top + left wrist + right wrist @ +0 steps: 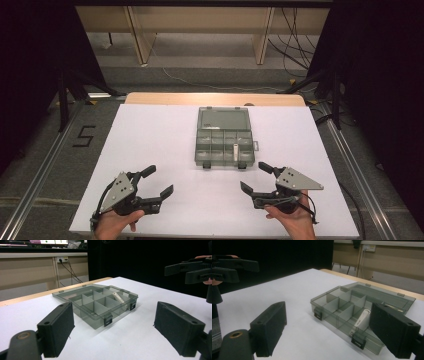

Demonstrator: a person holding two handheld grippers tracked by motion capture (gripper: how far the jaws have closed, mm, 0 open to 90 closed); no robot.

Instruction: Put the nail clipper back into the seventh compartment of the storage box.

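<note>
A smoky clear plastic organiser box (224,137) lies open on the white table (150,135), its lid flat toward the far edge. Dividers split it into several compartments. A small white stick-shaped item (234,151) lies in a compartment at the front right; the same white item (118,297) (361,319) leans on a divider. My left gripper (161,181) rests open near the front left, apart from the box (96,303). My right gripper (256,177) stands open near the front right, also short of the box (359,312). Nothing is between either pair of jaws.
The white sheet covers a wooden table whose bare far edge (215,98) shows. Cables (295,45) trail on the floor beyond, by wooden furniture legs (262,35). Dark stands (65,95) flank the table. A number mark (84,135) sits on the floor at left.
</note>
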